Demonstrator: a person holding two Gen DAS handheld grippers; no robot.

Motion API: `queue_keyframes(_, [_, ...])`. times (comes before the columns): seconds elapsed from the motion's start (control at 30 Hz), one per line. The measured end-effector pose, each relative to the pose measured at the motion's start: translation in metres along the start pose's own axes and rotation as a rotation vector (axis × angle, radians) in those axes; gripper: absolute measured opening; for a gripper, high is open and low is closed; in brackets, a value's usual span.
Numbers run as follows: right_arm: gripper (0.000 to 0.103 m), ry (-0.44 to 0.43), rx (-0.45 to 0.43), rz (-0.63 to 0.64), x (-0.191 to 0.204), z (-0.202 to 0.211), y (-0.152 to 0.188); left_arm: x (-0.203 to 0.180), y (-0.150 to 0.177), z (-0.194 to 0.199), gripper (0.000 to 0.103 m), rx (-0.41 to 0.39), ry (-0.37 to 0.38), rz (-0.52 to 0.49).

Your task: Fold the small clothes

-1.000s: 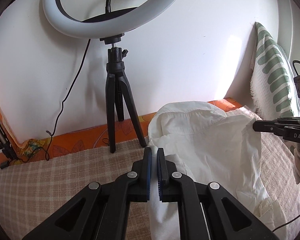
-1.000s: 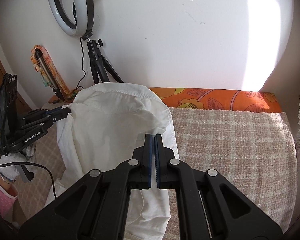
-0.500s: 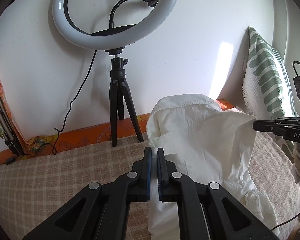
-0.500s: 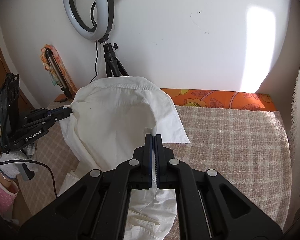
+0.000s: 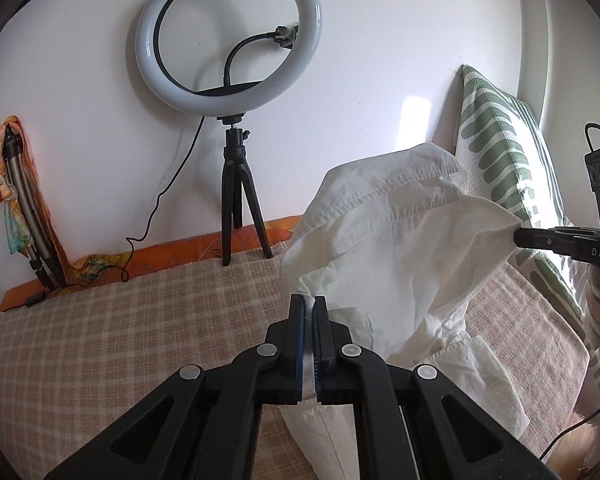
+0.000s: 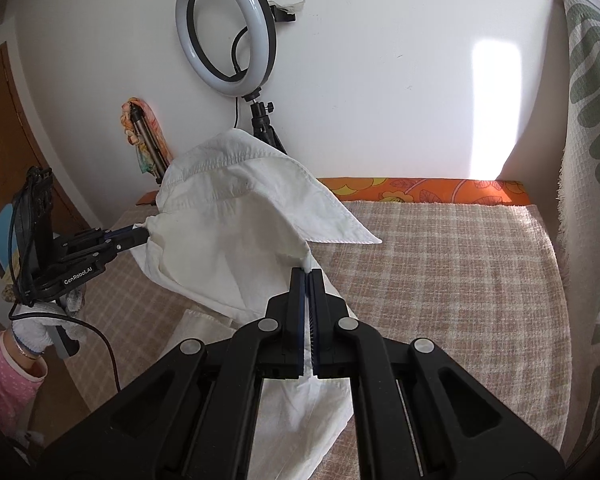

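Both tongs are clamped on the white shirt (image 5: 392,248). The left tongs (image 5: 309,312) pinch a fold of cloth between blue pads w/ jaws nearly closed; the right tongs (image 6: 308,280) do the same at another edge. The shirt hangs stretched between the two, lifted over the bed (image 6: 440,256), w/ its lower part draping down onto the checked beige cover.

Left wrist view only: the full black tripod (image 5: 240,208) under the ring light (image 5: 228,40), standing on the bed cover by the wall, its cable running down the wall to the left. Also the right tongs from the side, tip biting the shirt's pointed corner, and the green-patterned pillow (image 5: 496,152) upright behind them.

Right wrist view only: the left tongs from the side at approx. the shirt's left edge, held by a white-gloved hand (image 6: 32,328) w/ a pink sleeve, cable trailing below. The shirt collar shows here as a flat flap pointing right. A wooden door sits at far left, and a sunlit patch falls on the wall. The tripod is mostly hidden behind the shirt in this view.

Both views: the orange floral sheet edge (image 6: 420,190) along the wall, and a folded stand wrapped in colourful cloth (image 5: 16,200) leaning at the corner.
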State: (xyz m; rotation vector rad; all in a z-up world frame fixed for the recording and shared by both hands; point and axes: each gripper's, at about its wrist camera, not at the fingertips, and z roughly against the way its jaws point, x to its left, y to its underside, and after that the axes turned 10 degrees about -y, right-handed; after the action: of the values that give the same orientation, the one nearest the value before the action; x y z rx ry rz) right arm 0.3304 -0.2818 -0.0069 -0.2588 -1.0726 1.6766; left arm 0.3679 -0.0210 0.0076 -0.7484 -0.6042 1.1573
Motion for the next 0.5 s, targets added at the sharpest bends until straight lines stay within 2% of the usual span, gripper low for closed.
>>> queue_keyframes(0.27, [0.003,0.01,0.021,0.023,0.034,0.034,0.067,-0.005,0.067,0.048,0.0,-0.012,0.003,-0.009])
queue_keyframes(0.5, [0.003,0.041,0.063,0.015,0.043,0.041,0.131,-0.007,0.131,0.063,0.0,0.042,0.009,0.004])
